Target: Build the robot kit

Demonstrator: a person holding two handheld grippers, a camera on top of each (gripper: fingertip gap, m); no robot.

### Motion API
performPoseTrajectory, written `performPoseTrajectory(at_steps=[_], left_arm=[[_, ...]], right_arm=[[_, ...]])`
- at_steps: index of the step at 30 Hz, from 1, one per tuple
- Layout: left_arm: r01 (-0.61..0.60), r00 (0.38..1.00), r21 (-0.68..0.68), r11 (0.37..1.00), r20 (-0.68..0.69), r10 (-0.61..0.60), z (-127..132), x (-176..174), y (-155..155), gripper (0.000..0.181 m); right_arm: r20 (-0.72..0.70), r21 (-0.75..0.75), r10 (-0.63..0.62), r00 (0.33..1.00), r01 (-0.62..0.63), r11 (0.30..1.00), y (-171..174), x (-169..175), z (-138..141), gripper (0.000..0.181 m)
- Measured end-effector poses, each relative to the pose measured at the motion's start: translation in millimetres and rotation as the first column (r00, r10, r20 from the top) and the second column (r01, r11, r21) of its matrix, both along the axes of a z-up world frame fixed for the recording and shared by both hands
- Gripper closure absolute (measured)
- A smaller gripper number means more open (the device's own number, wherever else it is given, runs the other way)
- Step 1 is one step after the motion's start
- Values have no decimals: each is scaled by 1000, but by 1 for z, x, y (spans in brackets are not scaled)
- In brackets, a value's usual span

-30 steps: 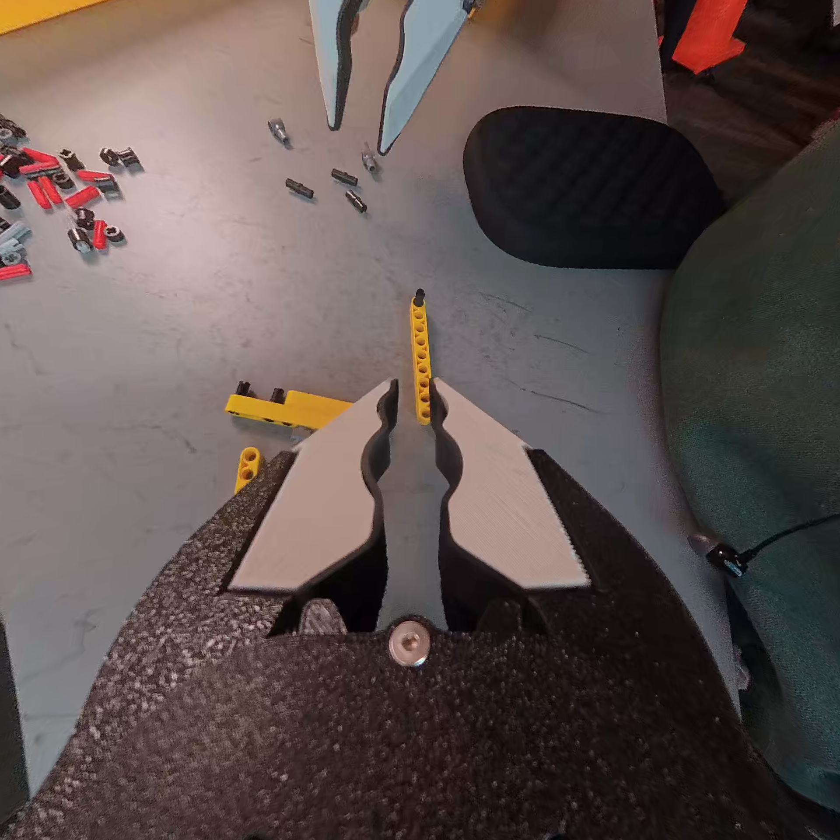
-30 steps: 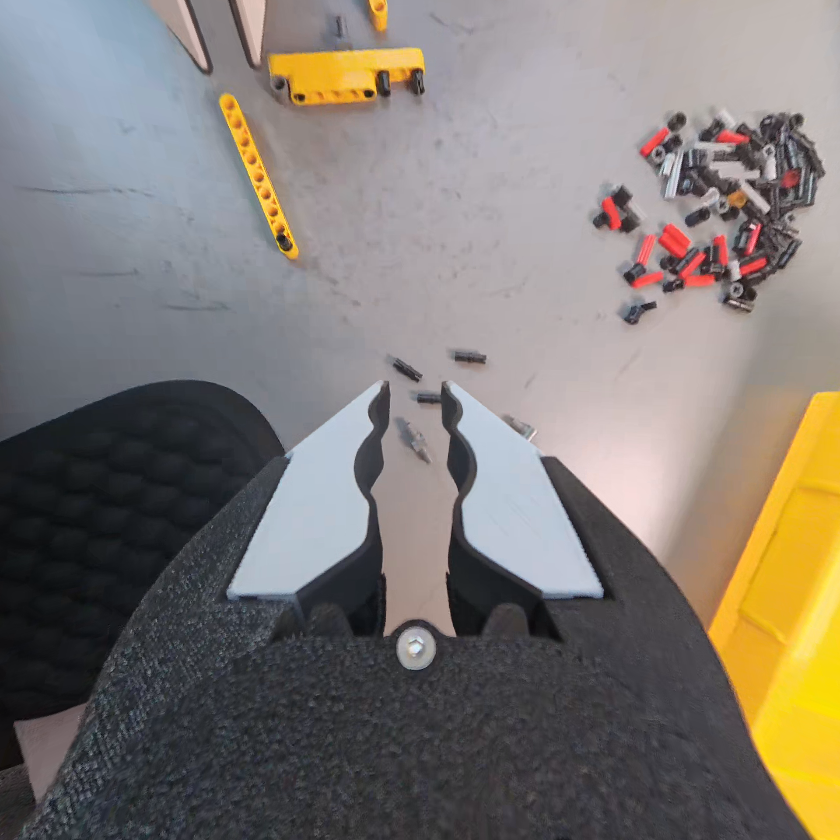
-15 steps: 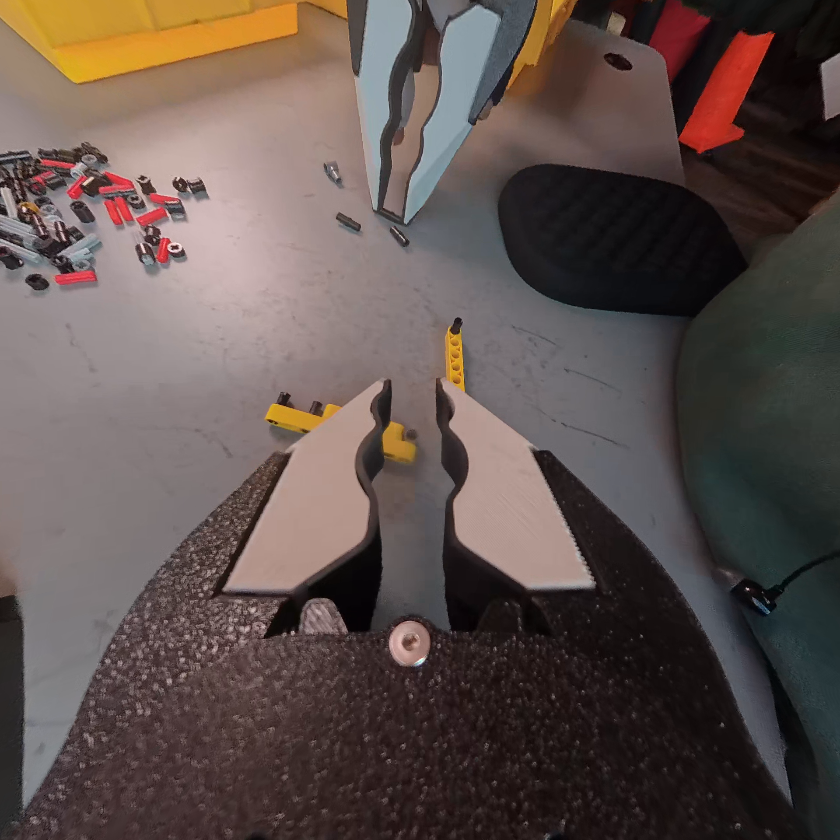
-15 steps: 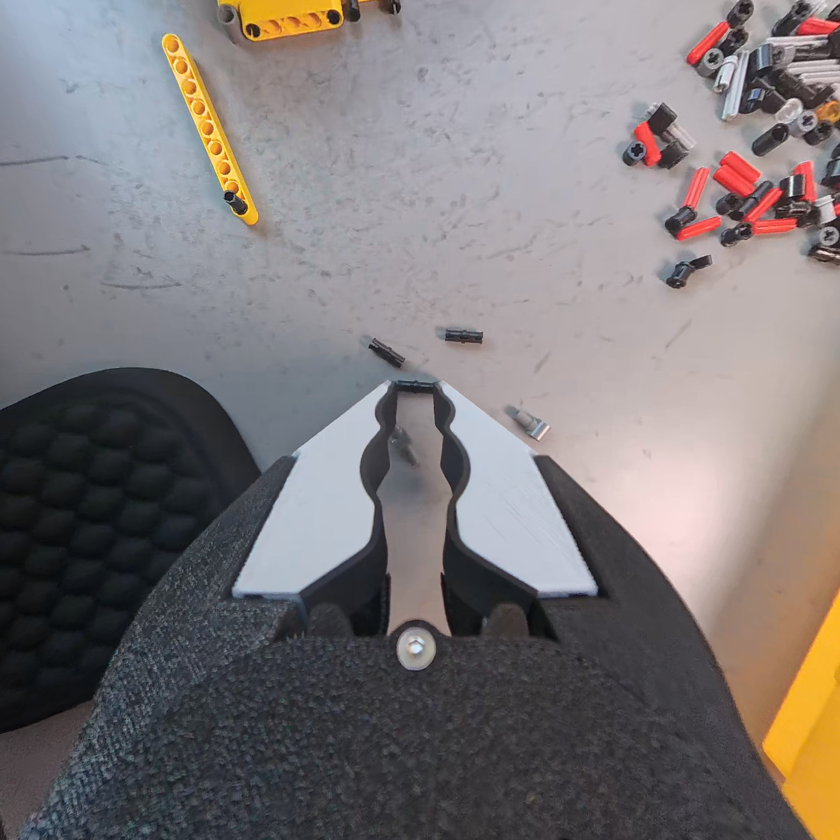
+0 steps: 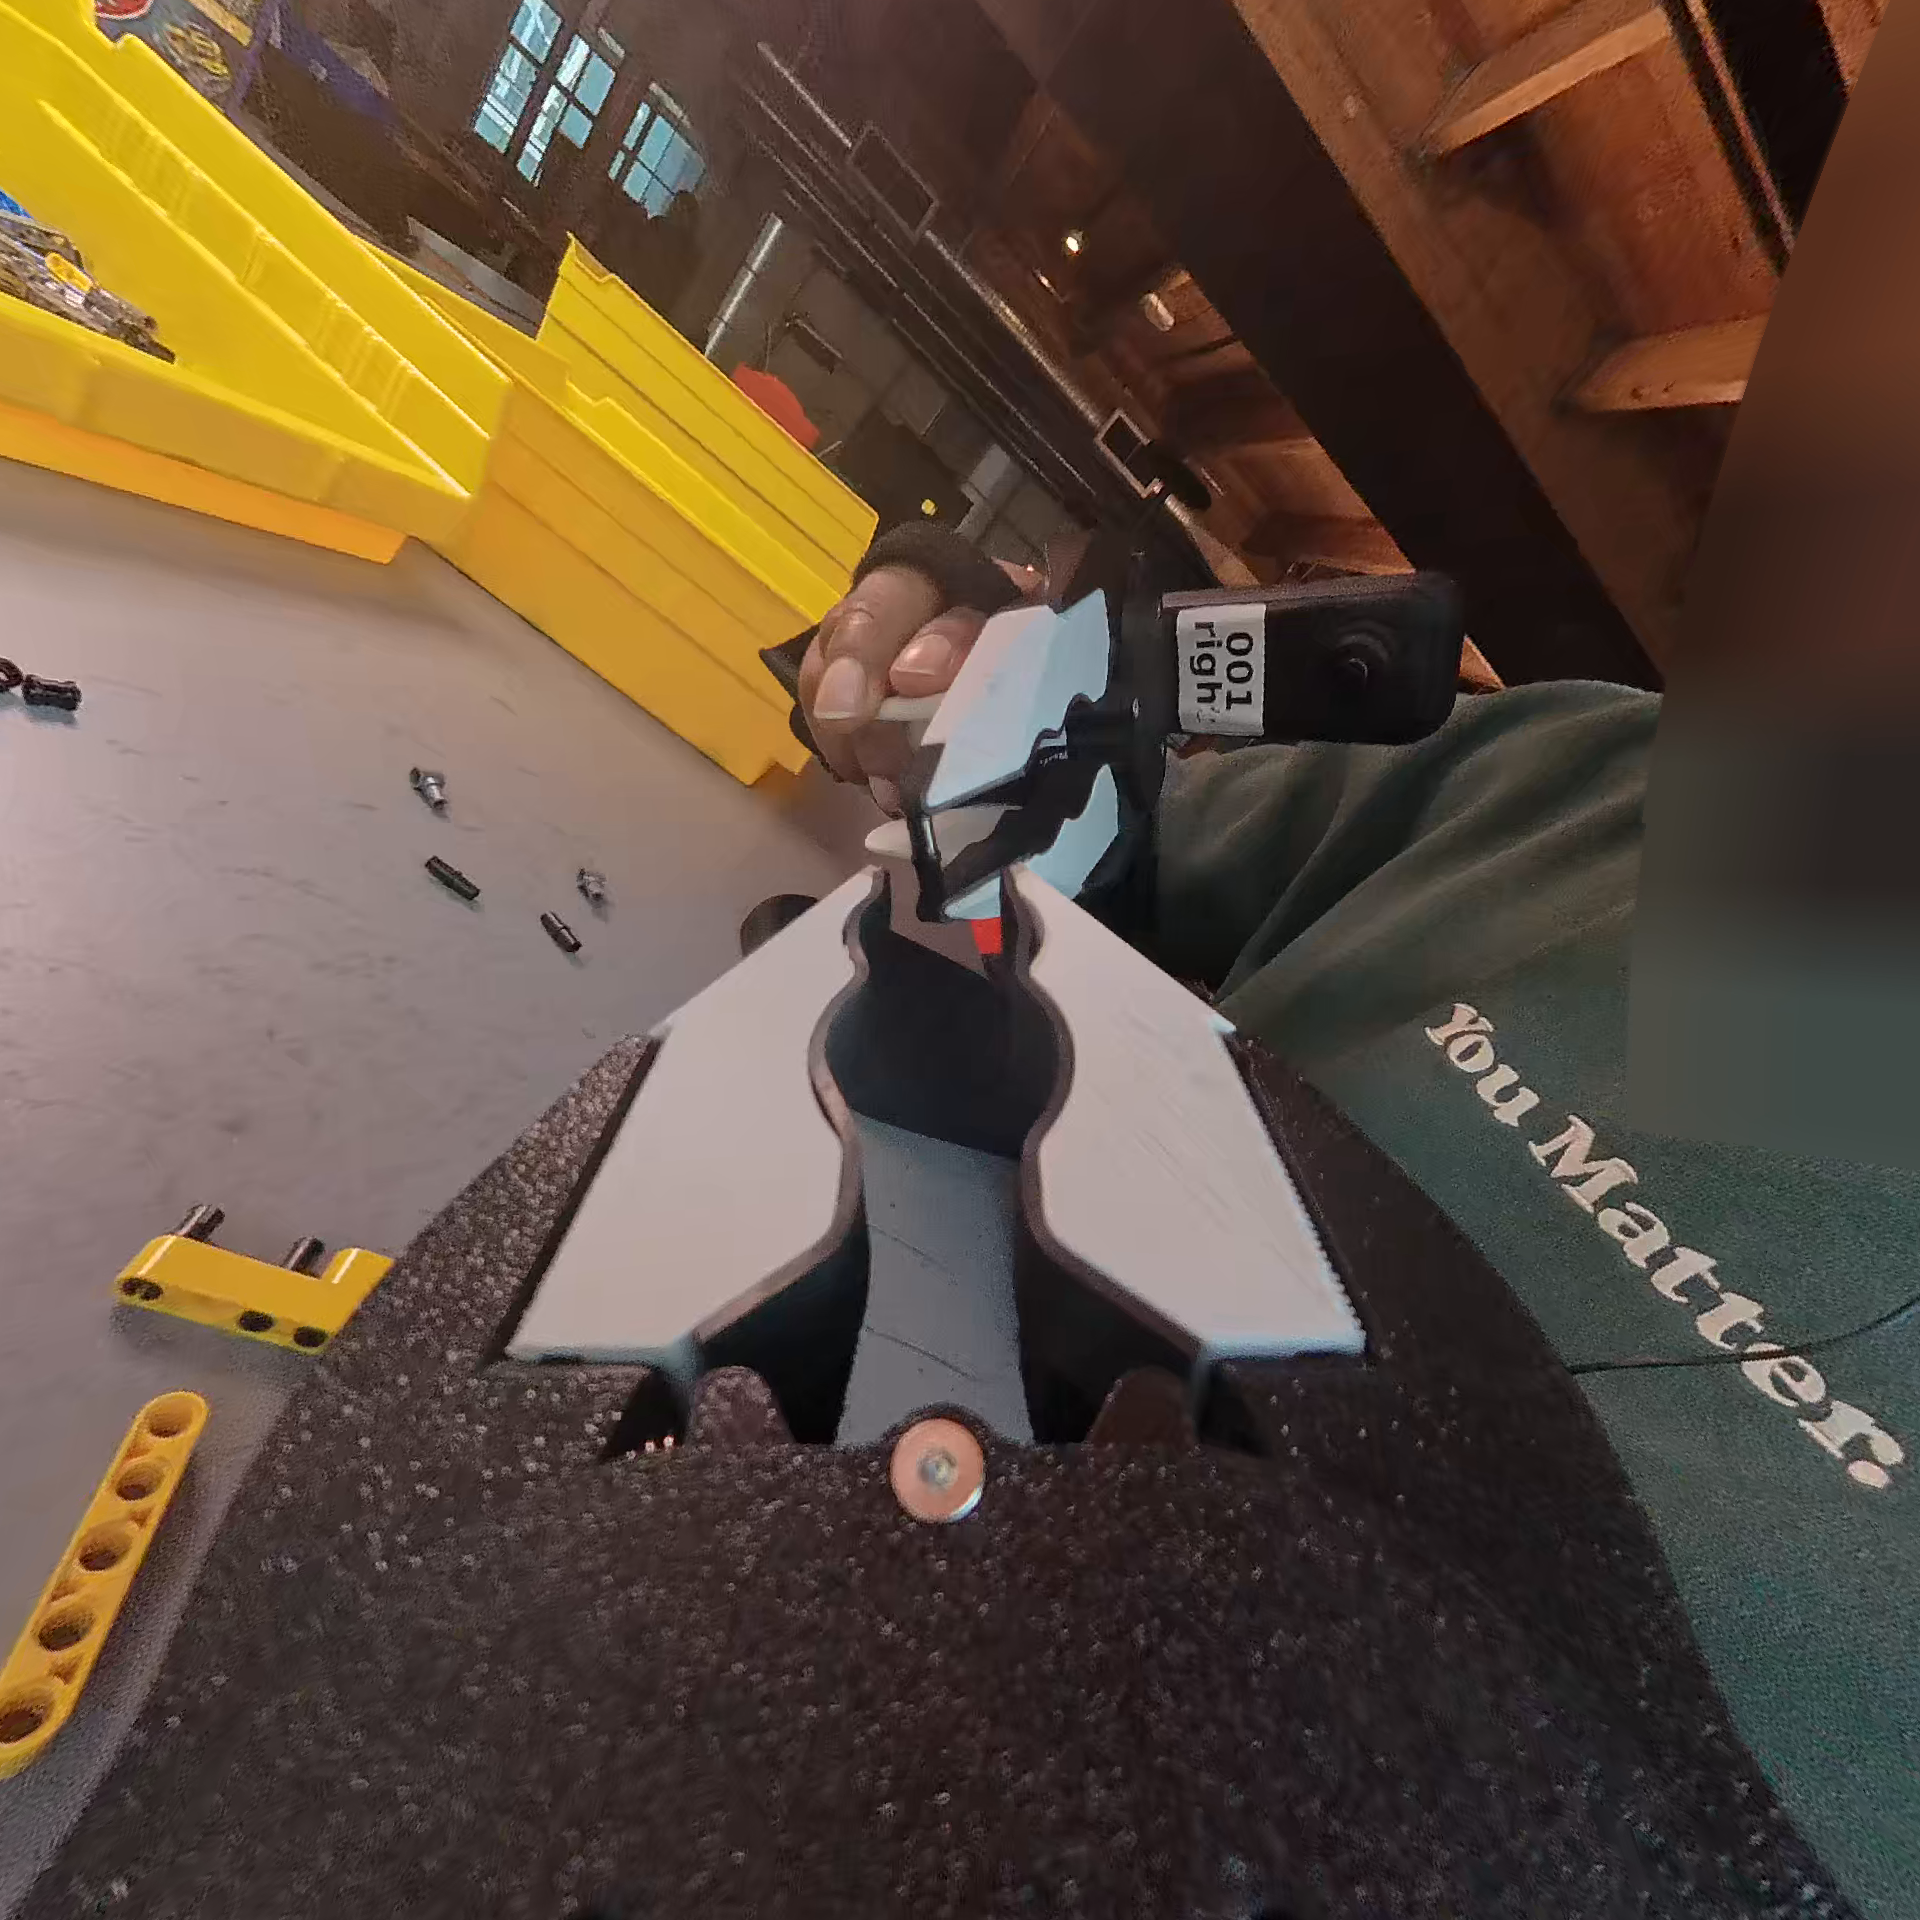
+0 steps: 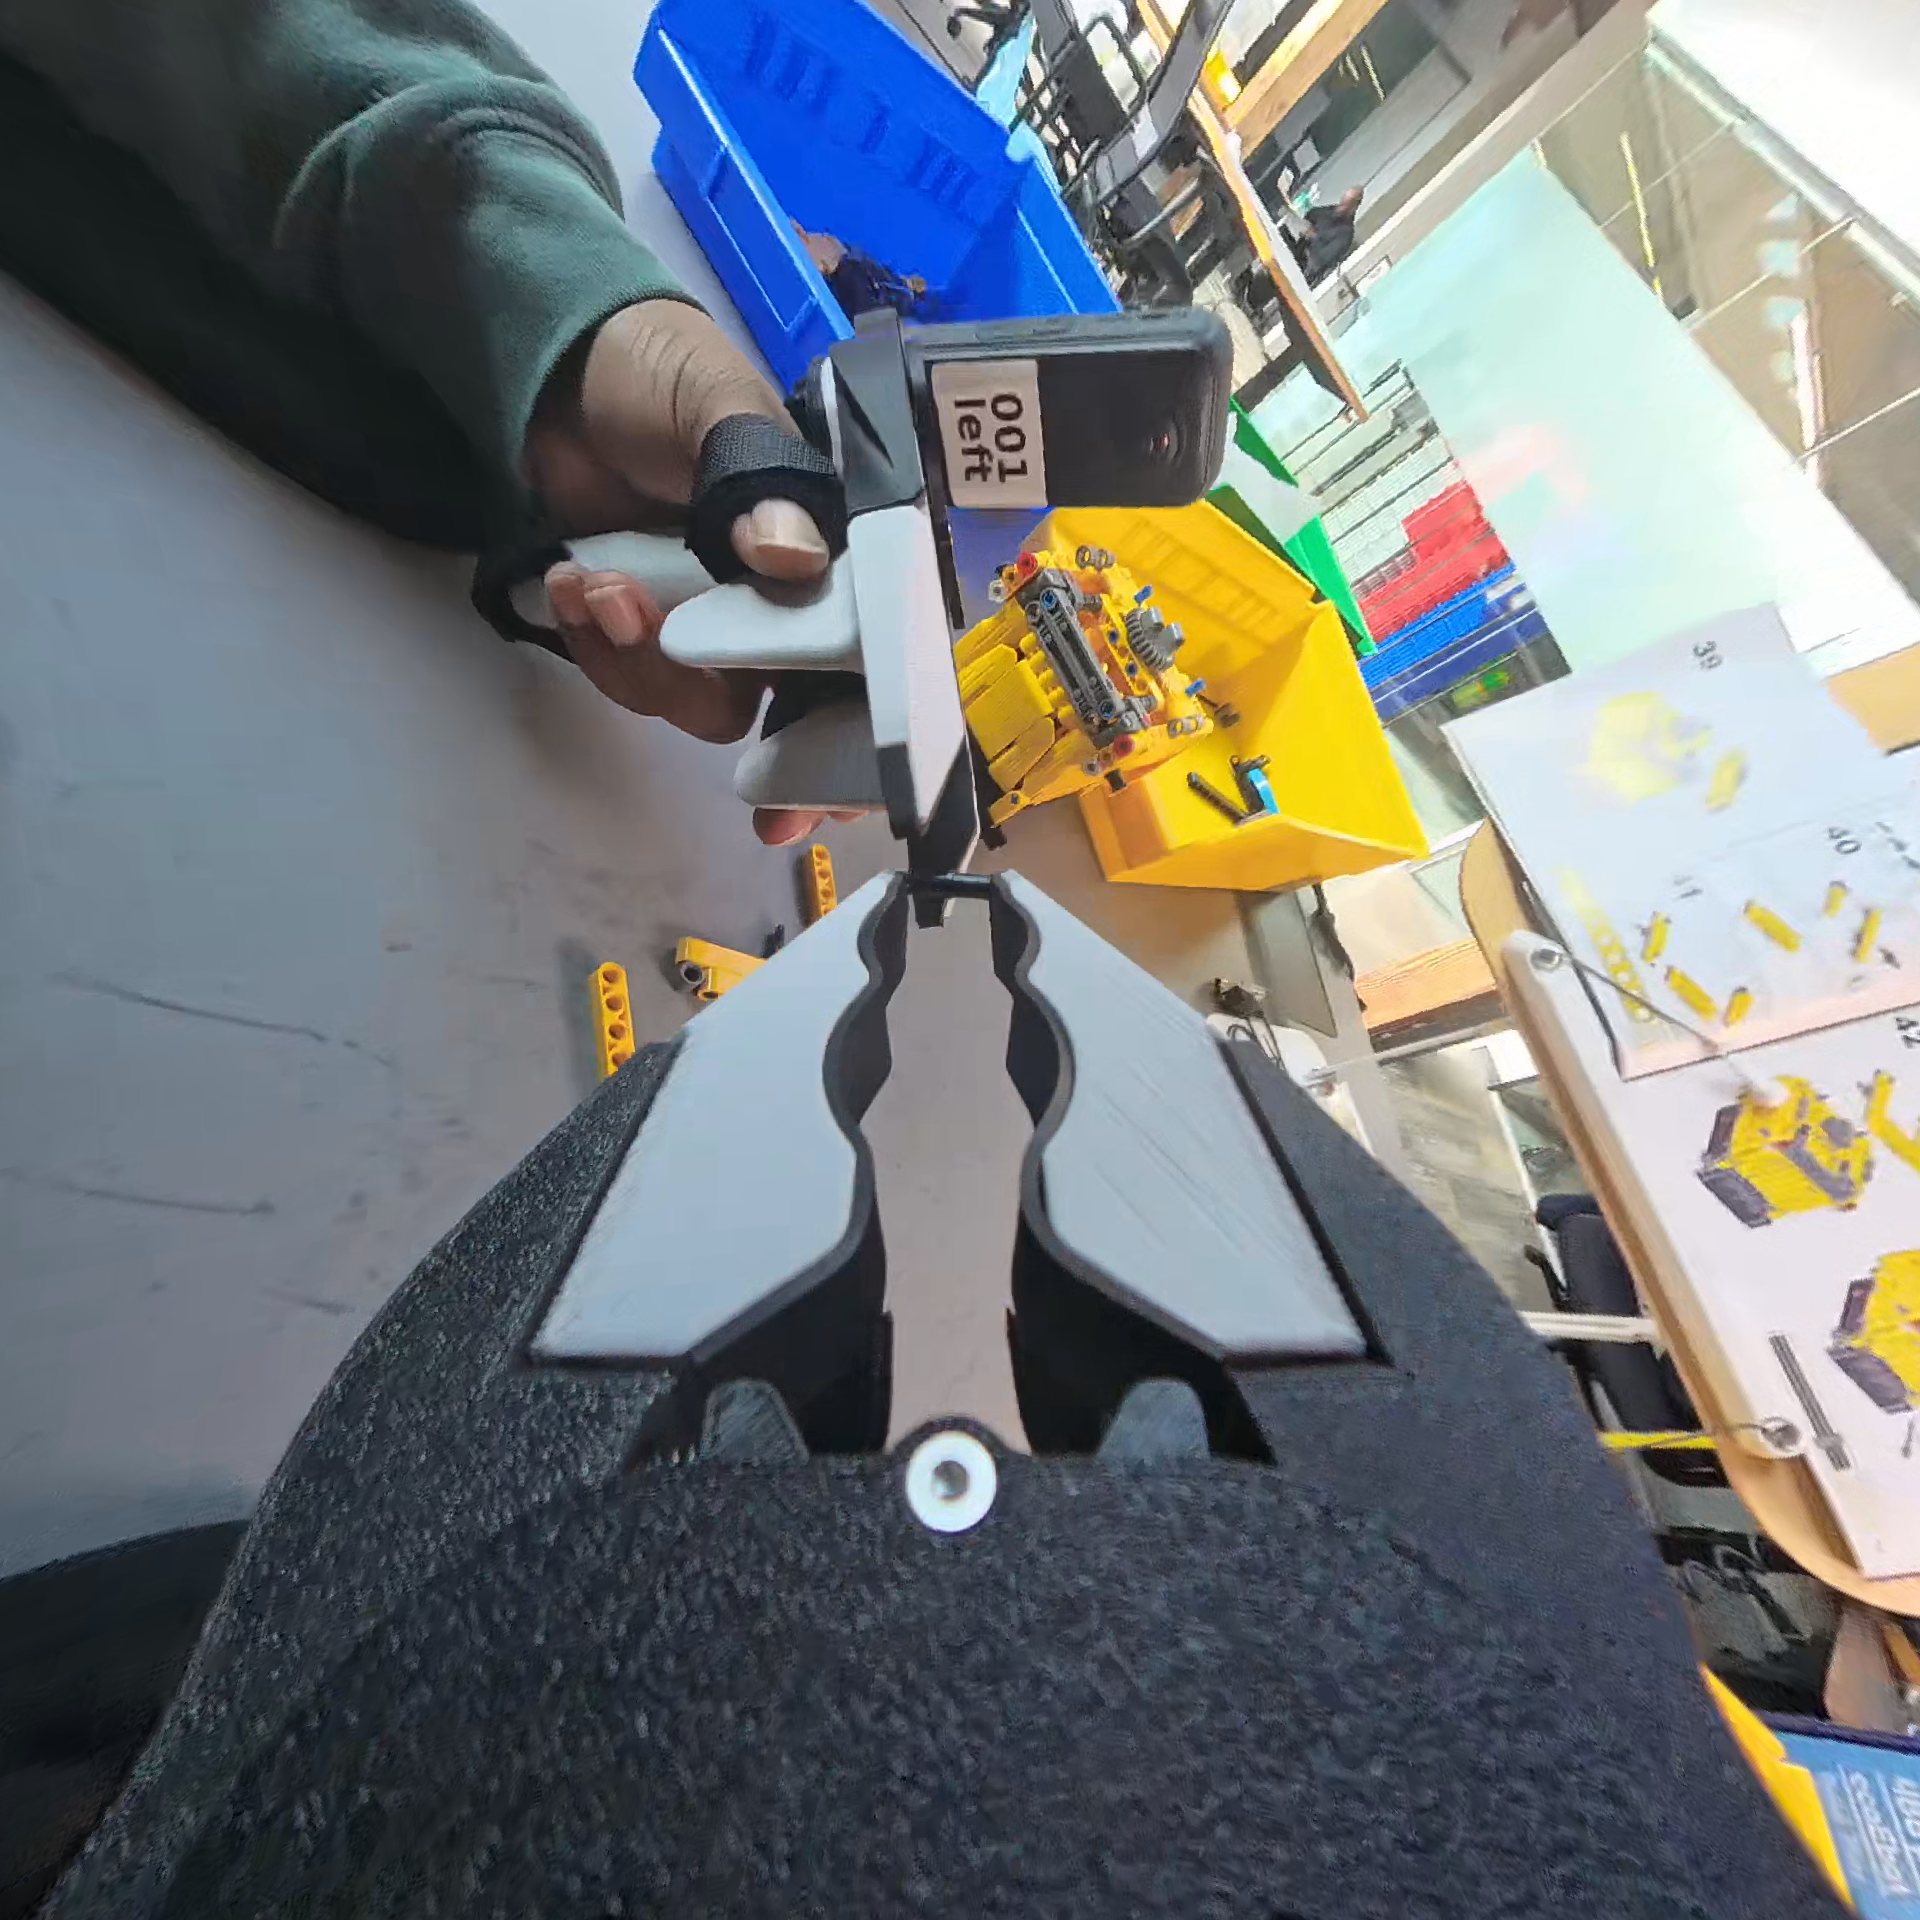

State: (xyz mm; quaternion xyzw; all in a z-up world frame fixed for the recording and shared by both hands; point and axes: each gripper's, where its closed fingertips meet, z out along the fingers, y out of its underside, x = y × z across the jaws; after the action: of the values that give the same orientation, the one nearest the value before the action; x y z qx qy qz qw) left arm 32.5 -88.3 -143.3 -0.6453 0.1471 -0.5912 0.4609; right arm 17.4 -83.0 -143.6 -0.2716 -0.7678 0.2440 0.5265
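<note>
Two grippers meet tip to tip above the bench [image 6: 260, 1039]: your right gripper [image 6: 940, 885] pinches a black pin [image 6: 948, 883] lengthwise at centre frame; your left gripper [image 5: 942, 890] stands part open, empty, just beside it.

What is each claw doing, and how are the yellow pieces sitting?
Right claw: shut on a black pin, held crosswise at its tips.
Left claw: open, tips facing the other claw.
Yellow block: lying on the table, two black pins stuck in it.
Yellow beam: lying flat, untouched.
</note>
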Motion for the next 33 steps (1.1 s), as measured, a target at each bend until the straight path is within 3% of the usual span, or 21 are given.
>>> performPoseTrajectory(at_steps=[3,7,12,19,26,33], left_arm=[[21,999,5,1000,35,-21,5,-2,-5,175],[39,999,19,999,12,-39,7,-3,-8,177],[105,967,75,992,-240,-84,-16,4,-18,177],[263,874,46,964,-435,-217,-49,26,-41,177],[319,835,21,947,-479,-271,-60,34,-51,177],[231,897,74,970,-401,-183,-41,23,-39,176]], right_arm=[[-29,14,26,999,-26,1000,-8,-4,6,166],[-29,41,46,999,-44,998,-12,-5,8,166],[136,-32,145,980,-142,989,-23,6,-12,165],[404,-107,321,856,-304,947,-45,30,-44,169],[515,-92,372,772,-381,920,-55,37,-56,177],[430,-132,321,844,-293,947,-43,27,-37,178]])
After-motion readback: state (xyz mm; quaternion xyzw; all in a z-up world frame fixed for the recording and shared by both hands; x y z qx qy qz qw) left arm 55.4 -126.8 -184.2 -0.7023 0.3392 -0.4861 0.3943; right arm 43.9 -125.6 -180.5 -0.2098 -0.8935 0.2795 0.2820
